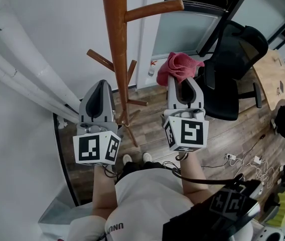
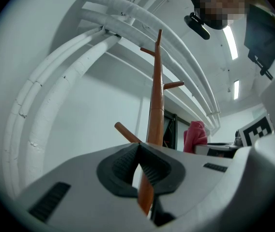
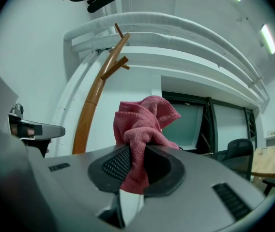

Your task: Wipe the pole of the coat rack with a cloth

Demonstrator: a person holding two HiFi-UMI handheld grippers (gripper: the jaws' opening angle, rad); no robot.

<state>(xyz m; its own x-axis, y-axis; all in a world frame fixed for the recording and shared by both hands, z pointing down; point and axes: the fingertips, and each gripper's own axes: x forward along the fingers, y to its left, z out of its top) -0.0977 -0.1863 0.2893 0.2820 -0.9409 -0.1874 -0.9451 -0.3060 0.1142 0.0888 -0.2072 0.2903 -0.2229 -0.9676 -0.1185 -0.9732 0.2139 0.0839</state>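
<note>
What worries us most is the rose-red terry cloth (image 3: 145, 117) slipping out. The right gripper (image 3: 136, 151) pinches only a bunched fold of it, and most of the fabric stands loose above the fingers. A hard drag along the tall brown wooden coat-rack pole (image 1: 116, 44) could pull it free. A second risk is the slanted wooden pegs (image 1: 101, 60) branching from the pole, since the loose fabric or a finger could catch on one during a stroke. The rack could also rock if we press sideways with nothing bracing it, because the left gripper (image 2: 138, 151) has its fingers pressed together on nothing.

In the head view the cloth rises from the right gripper's tips, to the right of the pole and apart from it, so we judge that wiping has not begun. The right gripper view agrees: the pole stands off to the left of the clamped cloth and does not touch it. In the head view the left gripper sits just left of the pole. In its own view the pole rises beyond its closed tips and shows through the gap below them, not held. A black office chair (image 1: 233, 69) stands behind the cloth on the wood floor (image 1: 233, 129).
</note>
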